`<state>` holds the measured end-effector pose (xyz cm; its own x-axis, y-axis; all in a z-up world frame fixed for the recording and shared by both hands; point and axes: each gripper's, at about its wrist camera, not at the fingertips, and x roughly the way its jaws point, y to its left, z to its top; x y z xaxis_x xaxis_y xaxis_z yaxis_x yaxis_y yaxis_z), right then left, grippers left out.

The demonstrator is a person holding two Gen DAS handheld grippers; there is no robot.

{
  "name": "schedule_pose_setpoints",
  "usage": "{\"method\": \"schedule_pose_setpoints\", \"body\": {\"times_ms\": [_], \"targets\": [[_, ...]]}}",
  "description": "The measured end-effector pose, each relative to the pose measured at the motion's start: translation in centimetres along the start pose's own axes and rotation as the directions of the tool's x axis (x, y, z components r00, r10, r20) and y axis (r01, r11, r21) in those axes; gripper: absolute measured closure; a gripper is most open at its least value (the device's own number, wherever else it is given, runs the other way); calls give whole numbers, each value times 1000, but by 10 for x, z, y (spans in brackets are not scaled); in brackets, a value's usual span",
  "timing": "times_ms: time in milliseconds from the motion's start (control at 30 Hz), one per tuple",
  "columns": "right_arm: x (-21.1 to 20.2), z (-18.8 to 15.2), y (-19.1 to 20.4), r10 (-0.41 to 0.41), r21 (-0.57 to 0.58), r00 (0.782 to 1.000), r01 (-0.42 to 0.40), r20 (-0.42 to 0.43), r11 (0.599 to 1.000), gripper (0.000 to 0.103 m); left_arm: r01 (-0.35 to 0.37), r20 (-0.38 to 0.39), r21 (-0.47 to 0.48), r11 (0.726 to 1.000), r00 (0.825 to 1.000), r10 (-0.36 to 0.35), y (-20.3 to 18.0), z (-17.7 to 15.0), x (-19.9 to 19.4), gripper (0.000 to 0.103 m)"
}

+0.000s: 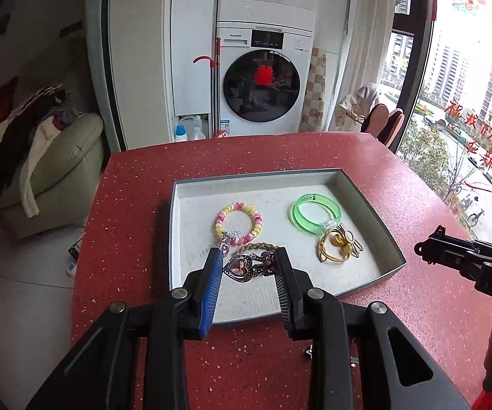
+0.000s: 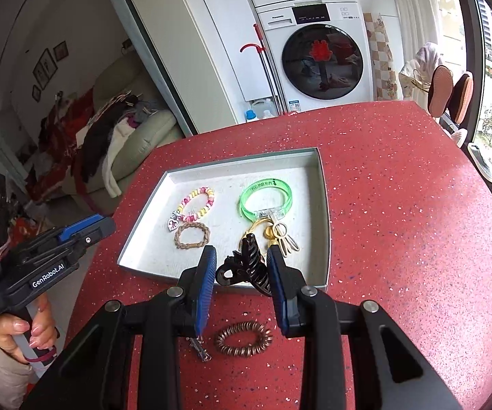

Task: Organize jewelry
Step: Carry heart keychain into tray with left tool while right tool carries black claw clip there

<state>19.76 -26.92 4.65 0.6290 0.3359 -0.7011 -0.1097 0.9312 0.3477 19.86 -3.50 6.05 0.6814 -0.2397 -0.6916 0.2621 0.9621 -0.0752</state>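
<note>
Two hand-held grippers hover over a red speckled counter (image 1: pixel 136 205) where a shallow grey tray (image 1: pixel 174 239) holds jewelry. The left gripper (image 1: pixel 247 266) pinches a heart-shaped clip (image 1: pixel 242 268) between its pads, above the tray's near edge. The right gripper (image 2: pixel 242 268) pinches a black claw clip (image 2: pixel 246 263), its teeth pointing up, above the tray's near right corner.

In the tray, a pink-and-yellow coil bracelet (image 1: pixel 239 220) lies at 10 o'clock, with a small heart charm (image 2: pixel 172 223) hanging at its lower left. A braided tan band (image 2: pixel 192 235) sits just below it at 8 o'clock. A green bangle (image 1: pixel 315 212) lies at 2 o'clock, and yellow hair ties (image 1: pixel 336 244) touch its lower edge at 4 o'clock.

Outside the tray, at 6 o'clock on the counter, a brown coil tie (image 2: pixel 243 339) lies beside a small silver clip (image 2: pixel 199 348).

A hand (image 2: pixel 24 335) grips the left tool's handle at the counter's left edge. A washing machine (image 1: pixel 263 78) stands behind, at 12 o'clock, with a sofa (image 1: pixel 58 171) piled with clothes at 9 o'clock.
</note>
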Motion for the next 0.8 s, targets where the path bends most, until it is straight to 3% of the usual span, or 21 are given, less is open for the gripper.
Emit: {"method": "schedule_pose_setpoints", "body": {"times_ms": [333, 800], "targets": [[50, 34, -3, -39, -23, 998, 38, -52, 999, 70, -31, -45, -32, 999, 999, 30, 9, 22, 48, 53], [109, 23, -30, -81, 21, 984, 85, -156, 996, 70, -91, -133, -24, 996, 987, 87, 17, -1, 101, 53]]}}
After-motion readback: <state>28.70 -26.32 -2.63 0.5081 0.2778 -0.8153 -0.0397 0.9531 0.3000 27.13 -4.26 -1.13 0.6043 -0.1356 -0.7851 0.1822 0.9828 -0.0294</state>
